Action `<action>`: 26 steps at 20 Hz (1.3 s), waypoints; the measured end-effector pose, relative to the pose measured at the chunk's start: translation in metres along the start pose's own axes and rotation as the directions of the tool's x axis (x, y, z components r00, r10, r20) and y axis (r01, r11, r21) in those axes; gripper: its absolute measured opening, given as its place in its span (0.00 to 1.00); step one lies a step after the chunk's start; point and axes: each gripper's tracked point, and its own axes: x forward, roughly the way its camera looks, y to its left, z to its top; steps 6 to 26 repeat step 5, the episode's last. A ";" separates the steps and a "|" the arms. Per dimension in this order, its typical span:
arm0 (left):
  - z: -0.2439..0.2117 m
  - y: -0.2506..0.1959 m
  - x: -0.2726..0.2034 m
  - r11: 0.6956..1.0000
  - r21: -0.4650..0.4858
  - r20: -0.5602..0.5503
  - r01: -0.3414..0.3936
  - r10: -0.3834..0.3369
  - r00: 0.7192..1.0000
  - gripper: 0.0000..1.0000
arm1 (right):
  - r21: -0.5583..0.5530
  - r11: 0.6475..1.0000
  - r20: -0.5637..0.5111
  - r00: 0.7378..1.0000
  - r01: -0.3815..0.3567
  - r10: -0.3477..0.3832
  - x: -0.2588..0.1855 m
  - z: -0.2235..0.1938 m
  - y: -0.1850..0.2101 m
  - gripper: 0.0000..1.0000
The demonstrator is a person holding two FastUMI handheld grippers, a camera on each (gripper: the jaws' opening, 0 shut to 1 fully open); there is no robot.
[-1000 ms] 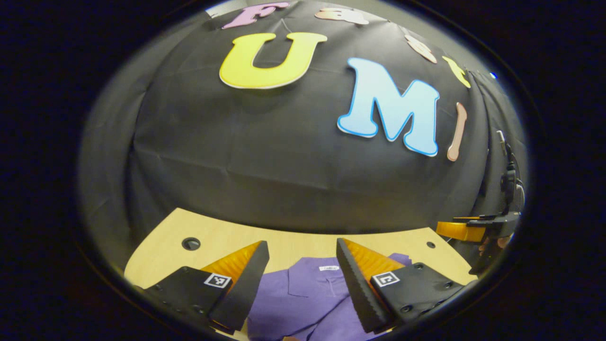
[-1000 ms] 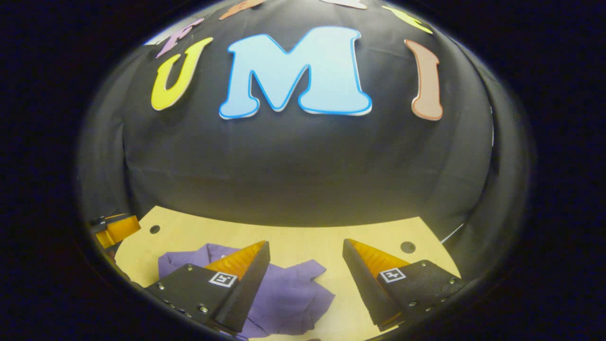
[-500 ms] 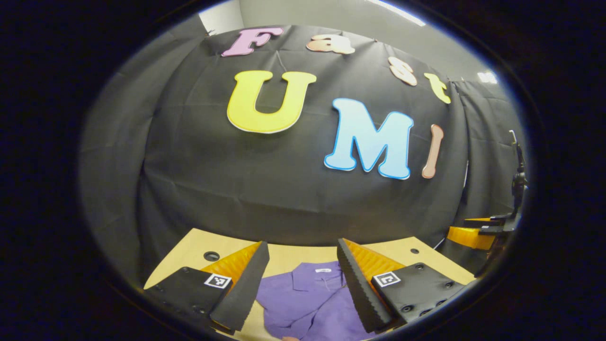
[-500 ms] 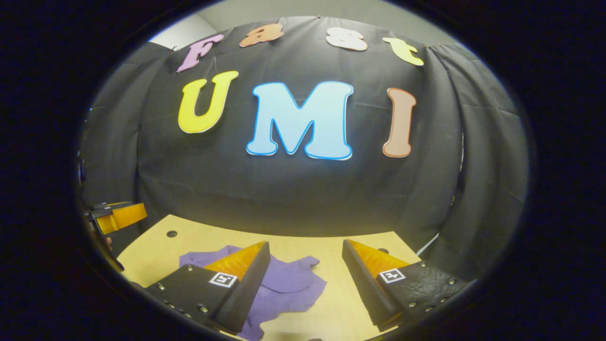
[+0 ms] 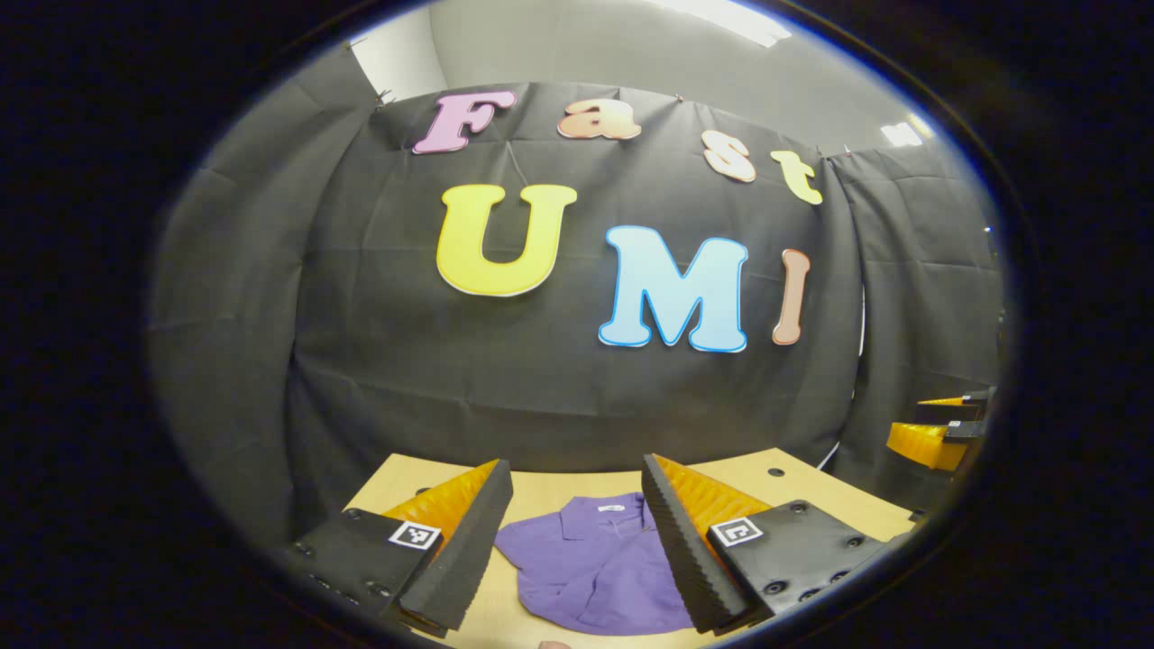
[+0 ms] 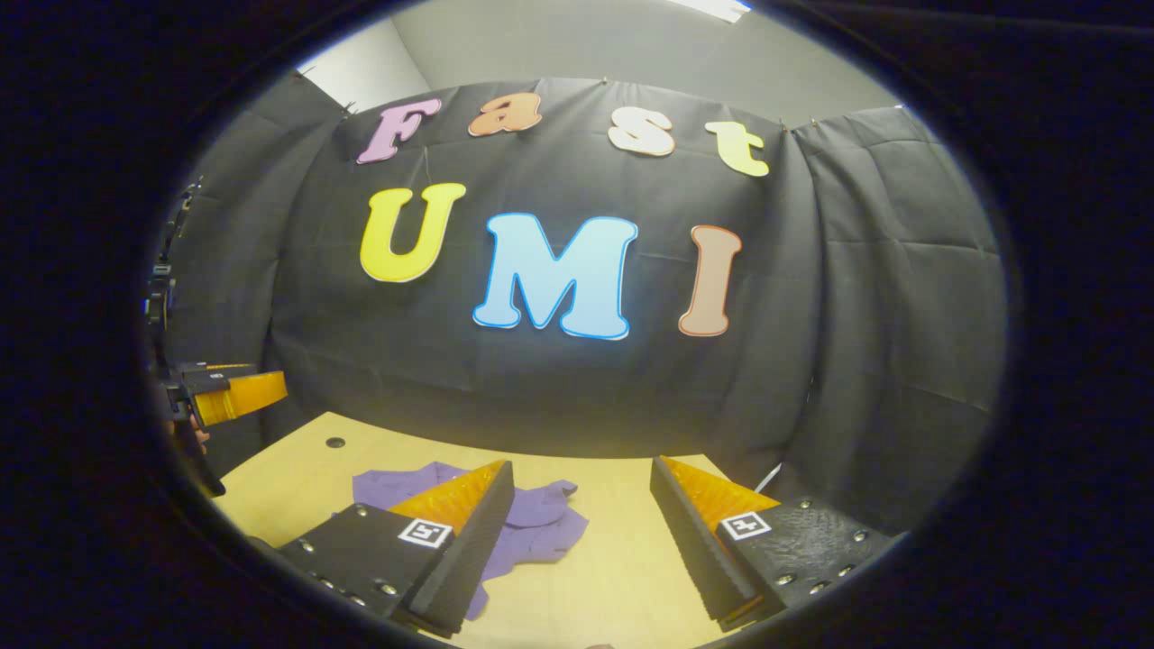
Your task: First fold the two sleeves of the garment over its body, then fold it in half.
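A purple collared garment (image 5: 590,563) lies on the light wooden table (image 5: 802,491), collar toward the wall, seen between the fingers of my left gripper (image 5: 577,559). That gripper is open and held above the table with nothing in it. In the right gripper view the same garment (image 6: 532,518) lies rumpled at lower left, partly hidden behind one finger. My right gripper (image 6: 581,550) is open too, raised over bare table to the garment's right. Each view catches the other gripper at its edge, the right gripper (image 5: 938,433) and the left gripper (image 6: 221,397).
The table (image 6: 622,559) ends at the black cloth wall (image 6: 559,397) close behind the garment. Small round holes sit in the tabletop near its far corners (image 6: 334,443) (image 5: 775,471).
Both grippers have risen and drawn back from the table, so the garment looks smaller and farther off. Both stayed open.
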 end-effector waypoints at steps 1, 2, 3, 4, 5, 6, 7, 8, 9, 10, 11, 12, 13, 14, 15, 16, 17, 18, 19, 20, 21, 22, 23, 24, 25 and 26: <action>0.004 -0.006 -0.006 1.000 0.003 0.012 -0.007 0.007 1.000 0.92 | -0.002 1.000 0.013 1.000 -0.007 0.007 -0.003 0.001 -0.003 0.92; 0.007 -0.010 -0.011 1.000 0.007 0.023 -0.020 0.020 1.000 0.92 | -0.005 1.000 0.016 1.000 -0.015 0.015 -0.006 0.003 -0.006 0.92; 0.008 -0.016 -0.015 1.000 0.010 0.030 -0.028 0.027 0.999 0.92 | -0.009 0.999 0.019 0.999 -0.032 0.032 -0.010 0.001 -0.008 0.92; 0.009 -0.023 -0.020 0.999 0.012 0.039 -0.037 0.036 0.999 0.92 | -0.012 0.999 0.025 0.998 -0.053 0.053 -0.013 0.003 -0.008 0.92; 0.010 -0.029 -0.023 0.999 0.014 0.046 -0.048 0.048 0.998 0.92 | -0.015 0.998 0.033 0.997 -0.069 0.069 -0.015 0.003 -0.011 0.93; 0.010 -0.029 -0.023 0.999 0.014 0.046 -0.048 0.048 0.998 0.92 | -0.015 0.998 0.033 0.997 -0.069 0.069 -0.015 0.003 -0.011 0.93; 0.010 -0.029 -0.023 0.999 0.014 0.046 -0.048 0.048 0.998 0.92 | -0.015 0.998 0.033 0.997 -0.069 0.069 -0.015 0.003 -0.011 0.93; 0.010 -0.029 -0.023 0.999 0.014 0.046 -0.048 0.048 0.998 0.92 | -0.015 0.998 0.033 0.997 -0.069 0.069 -0.015 0.003 -0.011 0.93; 0.010 -0.029 -0.023 0.999 0.014 0.046 -0.048 0.048 0.998 0.92 | -0.015 0.998 0.033 0.997 -0.069 0.069 -0.015 0.003 -0.011 0.93; 0.010 -0.029 -0.023 0.999 0.014 0.046 -0.048 0.048 0.998 0.92 | -0.015 0.998 0.033 0.997 -0.069 0.069 -0.015 0.003 -0.011 0.93; 0.010 -0.029 -0.023 0.999 0.014 0.046 -0.048 0.048 0.998 0.92 | -0.015 0.998 0.033 0.997 -0.069 0.069 -0.015 0.003 -0.011 0.93; 0.010 -0.029 -0.023 0.999 0.014 0.046 -0.048 0.048 0.998 0.92 | -0.015 0.998 0.033 0.997 -0.069 0.069 -0.015 0.003 -0.011 0.93; 0.010 -0.029 -0.023 0.999 0.014 0.046 -0.048 0.048 0.998 0.92 | -0.015 0.998 0.033 0.997 -0.069 0.069 -0.015 0.003 -0.011 0.93; 0.010 -0.029 -0.023 0.999 0.014 0.046 -0.048 0.048 0.998 0.92 | -0.015 0.998 0.033 0.997 -0.069 0.069 -0.015 0.003 -0.011 0.93; 0.010 -0.029 -0.023 0.999 0.014 0.046 -0.048 0.048 0.998 0.92 | -0.015 0.998 0.033 0.997 -0.069 0.069 -0.015 0.003 -0.011 0.93; 0.010 -0.029 -0.023 0.999 0.014 0.046 -0.048 0.048 0.998 0.92 | -0.015 0.998 0.033 0.997 -0.069 0.069 -0.015 0.003 -0.011 0.93; 0.010 -0.029 -0.023 0.999 0.014 0.046 -0.048 0.048 0.998 0.92 | -0.015 0.998 0.033 0.997 -0.069 0.069 -0.015 0.003 -0.011 0.93; 0.010 -0.029 -0.023 0.999 0.014 0.046 -0.048 0.048 0.998 0.92 | -0.015 0.998 0.033 0.997 -0.069 0.069 -0.015 0.003 -0.011 0.93; 0.010 -0.029 -0.023 0.999 0.014 0.046 -0.048 0.048 0.998 0.92 | -0.015 0.998 0.033 0.997 -0.069 0.069 -0.015 0.003 -0.011 0.93; 0.010 -0.029 -0.023 0.999 0.014 0.046 -0.048 0.048 0.998 0.92 | -0.015 0.998 0.033 0.997 -0.069 0.069 -0.015 0.003 -0.011 0.93; 0.010 -0.029 -0.023 0.999 0.014 0.046 -0.048 0.048 0.998 0.92 | -0.015 0.998 0.033 0.997 -0.069 0.069 -0.015 0.003 -0.011 0.93; 0.010 -0.029 -0.023 0.999 0.014 0.046 -0.048 0.048 0.998 0.92 | -0.015 0.998 0.033 0.997 -0.069 0.069 -0.015 0.003 -0.011 0.93; 0.010 -0.029 -0.023 0.999 0.014 0.046 -0.048 0.048 0.998 0.92 | -0.015 0.998 0.033 0.997 -0.069 0.069 -0.015 0.003 -0.011 0.93; 0.010 -0.029 -0.023 0.999 0.014 0.046 -0.048 0.048 0.998 0.92 | -0.015 0.998 0.033 0.997 -0.069 0.069 -0.015 0.003 -0.011 0.93; 0.010 -0.029 -0.023 0.999 0.014 0.046 -0.048 0.048 0.998 0.92 | -0.015 0.998 0.033 0.997 -0.069 0.069 -0.015 0.003 -0.011 0.93; 0.010 -0.029 -0.023 0.999 0.014 0.046 -0.048 0.048 0.998 0.92 | -0.015 0.998 0.033 0.997 -0.069 0.069 -0.015 0.003 -0.011 0.93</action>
